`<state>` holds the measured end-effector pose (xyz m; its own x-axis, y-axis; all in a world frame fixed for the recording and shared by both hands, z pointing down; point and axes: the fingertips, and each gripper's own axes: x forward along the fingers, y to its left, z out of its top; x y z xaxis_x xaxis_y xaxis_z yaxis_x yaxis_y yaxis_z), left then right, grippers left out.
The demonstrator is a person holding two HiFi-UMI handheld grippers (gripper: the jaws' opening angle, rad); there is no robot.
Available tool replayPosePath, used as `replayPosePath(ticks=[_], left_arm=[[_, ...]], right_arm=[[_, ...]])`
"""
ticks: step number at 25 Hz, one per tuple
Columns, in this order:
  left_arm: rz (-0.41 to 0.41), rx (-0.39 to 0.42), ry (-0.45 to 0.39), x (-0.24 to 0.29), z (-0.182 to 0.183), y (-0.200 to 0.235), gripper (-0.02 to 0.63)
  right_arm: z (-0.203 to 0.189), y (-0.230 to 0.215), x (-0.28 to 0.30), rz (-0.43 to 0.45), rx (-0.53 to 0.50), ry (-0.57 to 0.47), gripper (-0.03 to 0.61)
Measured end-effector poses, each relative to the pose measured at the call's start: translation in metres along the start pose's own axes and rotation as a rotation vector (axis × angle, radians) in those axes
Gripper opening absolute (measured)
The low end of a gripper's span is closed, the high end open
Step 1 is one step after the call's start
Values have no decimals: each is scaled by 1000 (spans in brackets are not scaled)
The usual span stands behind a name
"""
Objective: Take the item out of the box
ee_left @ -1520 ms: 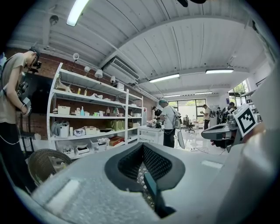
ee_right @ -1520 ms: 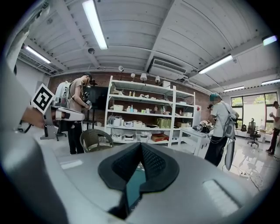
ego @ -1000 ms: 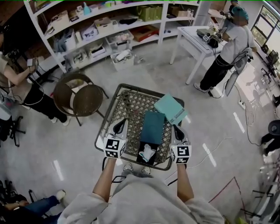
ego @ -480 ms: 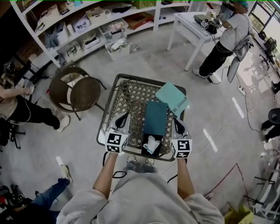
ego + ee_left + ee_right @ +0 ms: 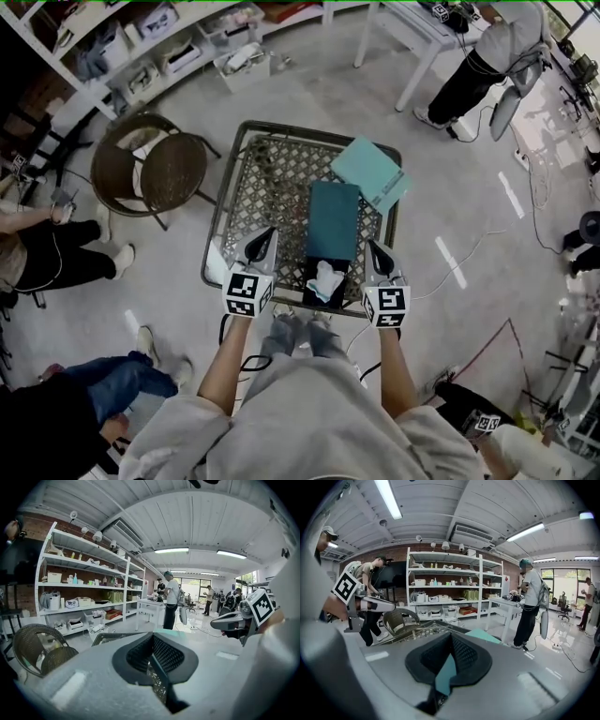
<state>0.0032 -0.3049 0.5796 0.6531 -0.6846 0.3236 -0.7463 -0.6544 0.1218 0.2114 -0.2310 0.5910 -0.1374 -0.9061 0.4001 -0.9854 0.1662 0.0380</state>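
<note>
Nearby, a chair [image 5: 173, 173] stands beside the table [image 5: 272, 202] bearing the box [image 5: 333, 225].

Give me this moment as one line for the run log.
left gripper: shut, empty, left of box | right gripper: shut, empty, right of box | white item: in box | lid: off, beside box

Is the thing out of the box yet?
Not yet. Done: what looks like the lid lies on the table, beside the box. In hand: nothing; the left gripper and right gripper are both shut and empty, either side of the box. Left: lifting out the white item sitting in its near end.
</note>
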Motion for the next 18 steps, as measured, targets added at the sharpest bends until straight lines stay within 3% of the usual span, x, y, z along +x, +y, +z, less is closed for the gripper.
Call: replayPosePath(ticks=[18], left_arm=[[8, -76, 121, -3, -81, -11, 6]], right_arm=[[-91, 24, 0, 55, 43, 167, 0]])
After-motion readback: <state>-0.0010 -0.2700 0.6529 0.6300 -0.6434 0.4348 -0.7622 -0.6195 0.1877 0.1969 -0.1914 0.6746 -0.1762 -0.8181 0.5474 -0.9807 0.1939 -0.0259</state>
